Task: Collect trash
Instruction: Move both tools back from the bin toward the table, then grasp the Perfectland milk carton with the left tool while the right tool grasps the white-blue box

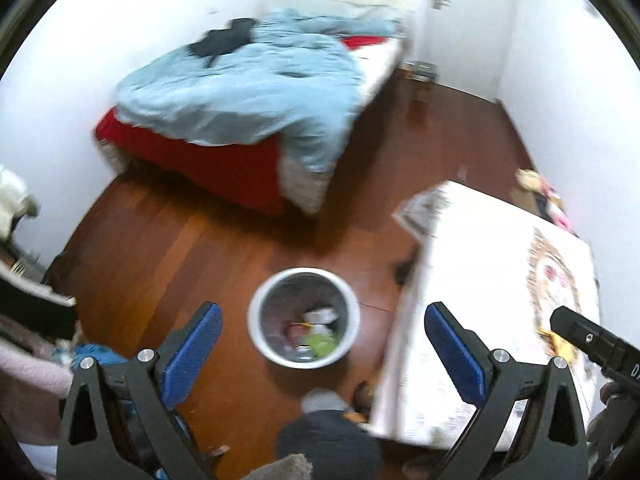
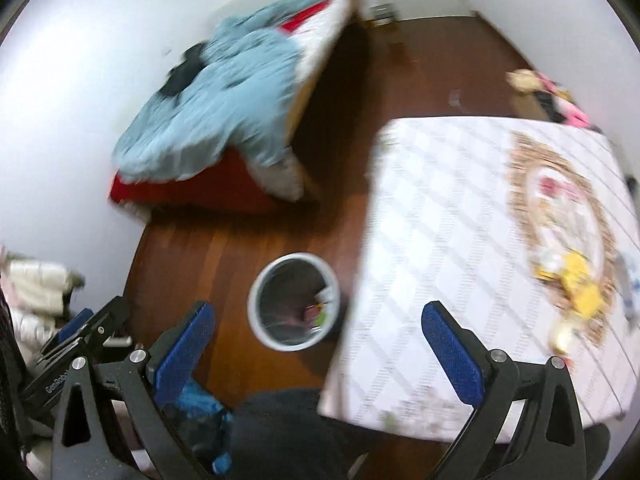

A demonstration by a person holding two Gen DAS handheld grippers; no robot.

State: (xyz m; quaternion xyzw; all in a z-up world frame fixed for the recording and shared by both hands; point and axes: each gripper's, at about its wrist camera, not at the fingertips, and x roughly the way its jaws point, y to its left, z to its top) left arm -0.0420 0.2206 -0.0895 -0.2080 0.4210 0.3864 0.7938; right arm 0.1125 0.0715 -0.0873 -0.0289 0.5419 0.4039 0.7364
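Both views blurred; rig apparently in motion. Left gripper [image 1: 322,344]: fingers spread wide, nothing between them. Right gripper [image 2: 318,340]: fingers equally wide, also empty.

Bin [image 1: 304,316] stands upright on the wood floor [image 1: 180,240], just beside the table [image 1: 480,280] edge, between table and bed [image 1: 240,92]. Likely placed there so scraps can drop in from the table. Some trash [image 1: 316,334] already lies in the bin: white, green, reddish pieces.

Yellow scraps [image 2: 576,280] remain on the table's patterned cloth, on the right gripper's side.

Judgement: task partly done; the right gripper is better placed for those scraps.
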